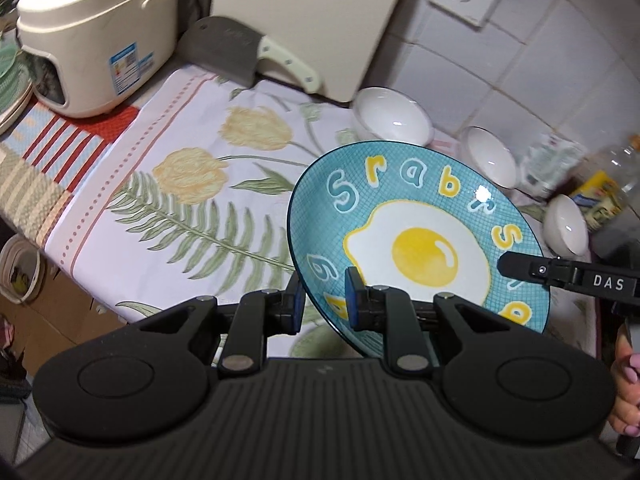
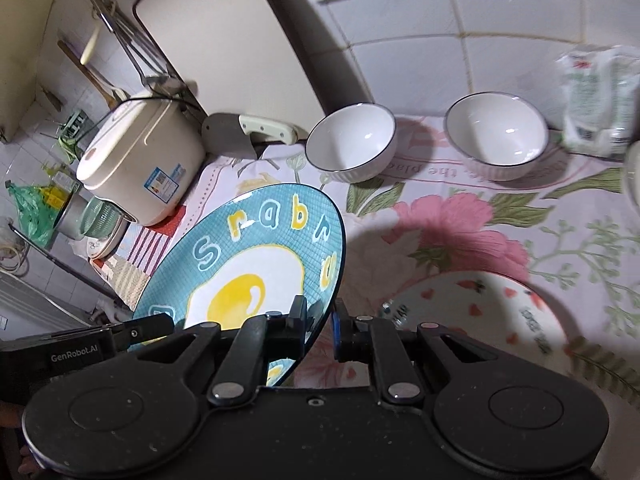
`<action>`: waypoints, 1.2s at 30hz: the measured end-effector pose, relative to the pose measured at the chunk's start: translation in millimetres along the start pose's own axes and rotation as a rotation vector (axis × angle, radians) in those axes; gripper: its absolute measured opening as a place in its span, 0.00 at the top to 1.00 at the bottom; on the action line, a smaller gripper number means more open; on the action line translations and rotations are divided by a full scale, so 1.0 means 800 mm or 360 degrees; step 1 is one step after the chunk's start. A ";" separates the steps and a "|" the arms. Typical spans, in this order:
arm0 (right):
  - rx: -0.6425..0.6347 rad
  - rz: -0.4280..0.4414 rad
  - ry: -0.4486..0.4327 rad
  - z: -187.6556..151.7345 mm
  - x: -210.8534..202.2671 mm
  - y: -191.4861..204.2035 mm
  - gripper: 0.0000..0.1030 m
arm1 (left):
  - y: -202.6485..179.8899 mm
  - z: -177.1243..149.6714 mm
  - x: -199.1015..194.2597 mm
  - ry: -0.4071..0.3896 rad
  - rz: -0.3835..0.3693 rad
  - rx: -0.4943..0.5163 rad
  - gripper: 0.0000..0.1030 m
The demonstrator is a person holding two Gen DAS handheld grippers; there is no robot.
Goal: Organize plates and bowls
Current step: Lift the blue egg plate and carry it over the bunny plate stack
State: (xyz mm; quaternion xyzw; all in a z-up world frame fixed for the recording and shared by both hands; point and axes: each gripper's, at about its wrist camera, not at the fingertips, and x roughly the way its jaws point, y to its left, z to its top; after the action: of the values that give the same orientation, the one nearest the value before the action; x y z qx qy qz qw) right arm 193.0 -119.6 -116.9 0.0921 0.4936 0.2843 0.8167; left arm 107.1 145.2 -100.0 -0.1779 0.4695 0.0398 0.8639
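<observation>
The blue egg plate (image 1: pixel 416 236) is clamped at its rim by the left tongs (image 1: pixel 322 304) and right tongs (image 2: pixel 318 326), on opposite edges. It's held tilted, clear above the counter (image 1: pixel 208 216).

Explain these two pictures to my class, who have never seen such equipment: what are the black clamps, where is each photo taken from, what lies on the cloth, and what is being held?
No robot here: a person holds a two-finger clamp in each hand, each with a camera looking along its fingers. One picture comes from the left gripper, the other from the right gripper. Both are shut on opposite edges of the blue egg plate, lifted and tilted above the flowered cloth. On the cloth lie white bowls, a heart-patterned dish and a rice cooker. A cleaver leans behind.
</observation>
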 end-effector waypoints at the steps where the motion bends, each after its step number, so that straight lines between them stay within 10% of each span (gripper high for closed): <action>1: 0.0008 -0.0007 -0.0012 -0.003 -0.009 -0.001 0.84 | -0.005 -0.001 -0.005 -0.0003 -0.0015 0.0022 0.82; 22: 0.0253 -0.0184 -0.0167 -0.097 -0.133 -0.062 0.83 | -0.113 -0.047 -0.028 0.0052 -0.0215 0.0326 0.82; 36: 0.0460 -0.0245 -0.0109 -0.130 -0.107 -0.117 0.82 | -0.142 -0.051 0.047 0.0237 -0.0230 0.0464 0.82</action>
State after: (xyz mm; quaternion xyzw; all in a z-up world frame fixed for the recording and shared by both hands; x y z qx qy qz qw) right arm 109.0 -257.7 -144.2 0.1801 0.5070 0.1437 0.8306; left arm 122.1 21.6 -120.9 -0.0865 0.5190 -0.1042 0.8439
